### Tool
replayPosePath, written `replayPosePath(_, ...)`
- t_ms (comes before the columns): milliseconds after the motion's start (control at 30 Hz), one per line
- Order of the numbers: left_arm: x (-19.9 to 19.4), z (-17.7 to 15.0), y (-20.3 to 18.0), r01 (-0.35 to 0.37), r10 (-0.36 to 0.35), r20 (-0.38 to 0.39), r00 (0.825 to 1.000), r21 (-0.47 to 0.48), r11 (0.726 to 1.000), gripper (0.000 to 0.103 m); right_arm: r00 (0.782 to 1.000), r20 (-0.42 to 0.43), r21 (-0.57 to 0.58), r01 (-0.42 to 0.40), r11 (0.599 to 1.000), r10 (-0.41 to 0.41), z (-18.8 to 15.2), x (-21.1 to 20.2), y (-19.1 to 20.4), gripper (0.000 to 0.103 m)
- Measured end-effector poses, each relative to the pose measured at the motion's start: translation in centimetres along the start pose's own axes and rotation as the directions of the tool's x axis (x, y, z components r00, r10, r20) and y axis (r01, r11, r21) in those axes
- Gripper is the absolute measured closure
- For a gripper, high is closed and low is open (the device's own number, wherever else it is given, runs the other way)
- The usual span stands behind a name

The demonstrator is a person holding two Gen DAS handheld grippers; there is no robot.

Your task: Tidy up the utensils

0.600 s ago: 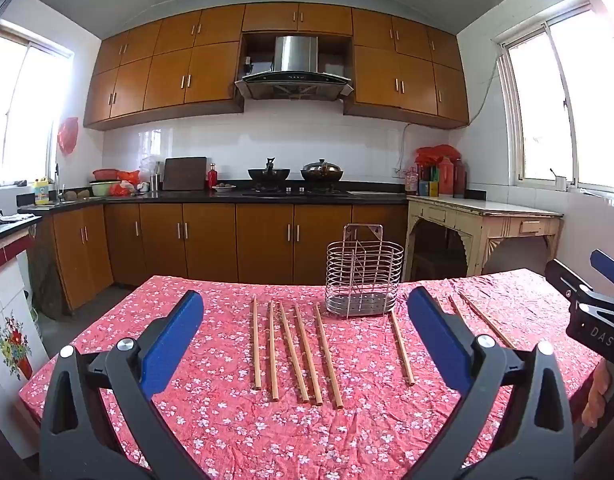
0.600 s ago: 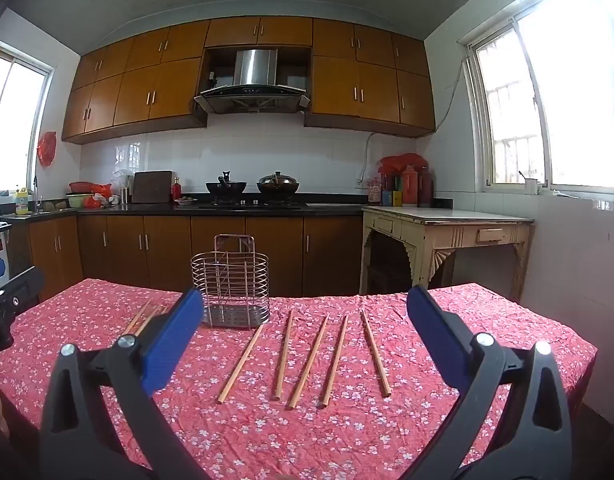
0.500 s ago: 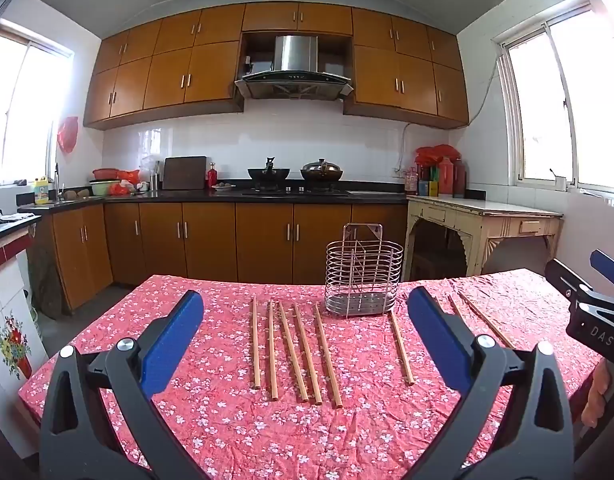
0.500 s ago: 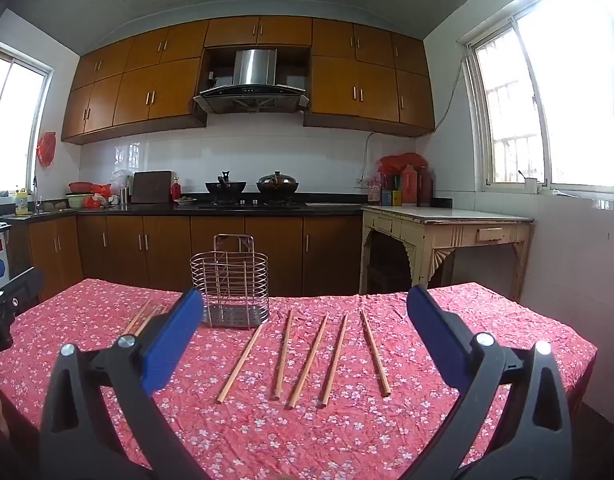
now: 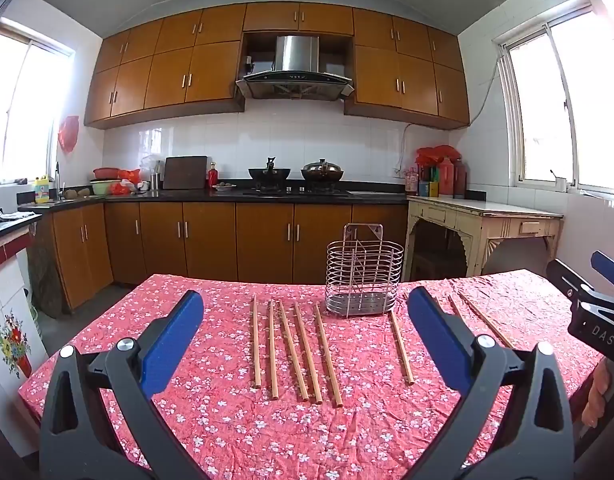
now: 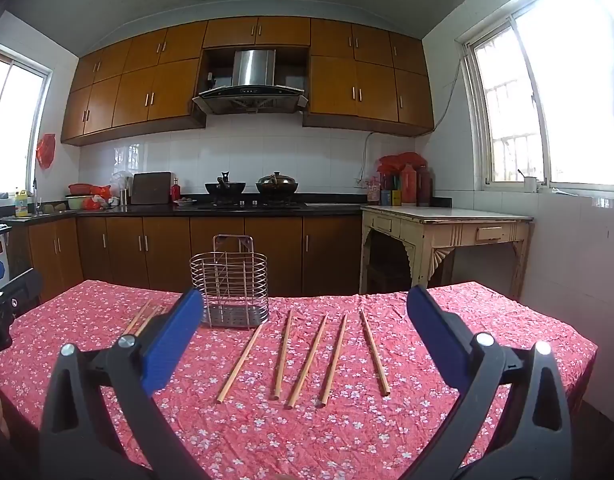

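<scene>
Both tongs, left gripper and right gripper, are gaping wide, holding nothing; ten chopsticks are lying beside one wire holder.

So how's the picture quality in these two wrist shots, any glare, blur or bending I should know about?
Left wrist view: sharp, no motion blur; the window at right is blown out white, and the upper cabinets bow from fisheye distortion. Right wrist view: equally sharp; stronger glare from its right window bleeds into the top corner, yet the chopsticks on the tablecloth stay evenly lit.
</scene>
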State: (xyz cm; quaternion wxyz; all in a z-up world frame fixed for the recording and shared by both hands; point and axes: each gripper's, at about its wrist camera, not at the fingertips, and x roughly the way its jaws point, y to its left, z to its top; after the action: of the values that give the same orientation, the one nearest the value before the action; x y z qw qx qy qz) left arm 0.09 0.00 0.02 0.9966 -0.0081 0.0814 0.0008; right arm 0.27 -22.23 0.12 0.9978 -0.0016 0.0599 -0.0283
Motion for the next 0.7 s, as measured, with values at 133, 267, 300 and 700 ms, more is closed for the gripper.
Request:
replayPosePath(133,-0.15,-0.23,-0.06,-0.002,0.002,0.0,1.0,-0.001,1.0,0.002,1.0,-0.002,-0.003,-0.003,1.0,0.003,0.1,0.23,0.08,0.004)
replayPosePath(267,-0.18,-0.34,-0.29,-0.001,0.001,0.0,1.0,0.0,1.0,0.002,1.0,-0.002,-0.005,-0.006,1.0,0.006,-0.17,0.3,-0.23,0.004)
replayPosePath(300,-0.18,-0.36,-0.31,-0.001,0.001,0.0,1.0,0.0,1.0,0.002,1.0,-0.002,-0.004,-0.006,1.0,0.006,-0.17,0.3,-0.22,0.004)
replayPosePath(700,-0.2,-0.54,-0.08,-0.001,0.001,-0.002,1.0,-0.002,1.0,0.002,1.0,-0.001,-0.002,-0.005,1.0,0.005,-0.47,0.24,0.06,0.004)
